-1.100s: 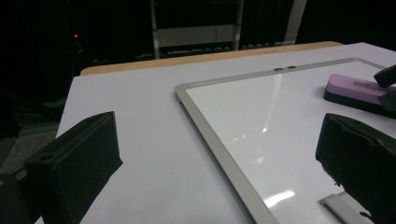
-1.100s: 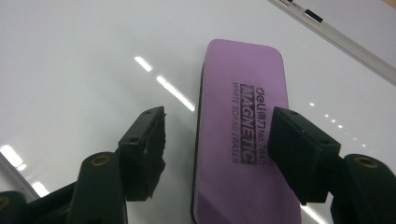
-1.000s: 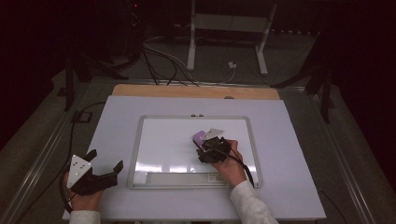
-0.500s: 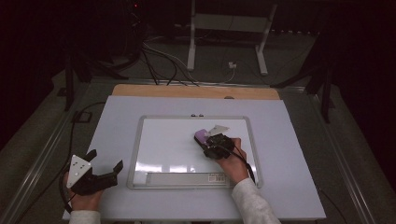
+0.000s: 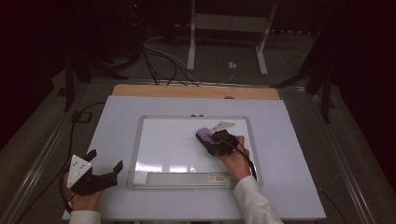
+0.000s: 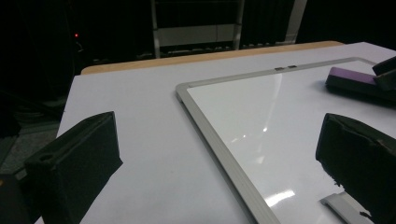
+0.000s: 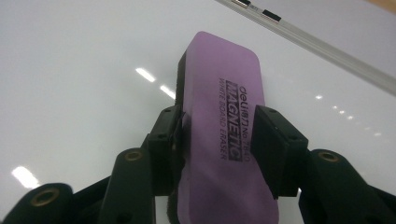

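Right gripper view: right gripper [image 7: 217, 135] clamped on purple eraser [image 7: 224, 135].

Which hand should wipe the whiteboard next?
The right. Its gripper is already clamped on the purple eraser, flat on the whiteboard. The left gripper sits open off the board, on the table.
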A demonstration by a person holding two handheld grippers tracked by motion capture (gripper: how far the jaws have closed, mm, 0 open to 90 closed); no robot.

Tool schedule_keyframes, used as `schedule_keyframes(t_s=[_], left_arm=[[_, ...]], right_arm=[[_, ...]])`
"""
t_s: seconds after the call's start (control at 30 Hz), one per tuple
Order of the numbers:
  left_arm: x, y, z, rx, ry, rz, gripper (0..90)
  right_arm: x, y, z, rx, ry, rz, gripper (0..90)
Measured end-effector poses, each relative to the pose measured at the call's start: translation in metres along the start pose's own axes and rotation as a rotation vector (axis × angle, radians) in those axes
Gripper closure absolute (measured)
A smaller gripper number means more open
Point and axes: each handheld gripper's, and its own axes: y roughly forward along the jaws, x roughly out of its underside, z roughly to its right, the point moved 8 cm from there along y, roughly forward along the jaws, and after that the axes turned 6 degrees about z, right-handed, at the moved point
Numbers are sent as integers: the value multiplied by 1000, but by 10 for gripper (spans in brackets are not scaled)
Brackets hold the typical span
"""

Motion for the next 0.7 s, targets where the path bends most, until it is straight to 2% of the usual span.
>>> schedule_keyframes(t_s=[0.1, 0.37, 0.47, 0.6, 0.7], left_arm=[[0, 0, 0, 0, 2, 0, 7], [0, 0, 1, 1, 3, -1, 7], [0, 0, 1, 0, 5, -2, 7], [0, 0, 0, 0, 5, -2, 7], [0, 0, 0, -1, 3, -2, 7]], right_arm=[[0, -1, 5, -20, 50, 11, 555], [-5, -10, 17, -24, 99, 39, 670], [-7, -12, 22, -4, 100, 44, 689], [-9, -15, 32, 41, 125, 41, 708], [-9, -15, 34, 33, 126, 39, 674]])
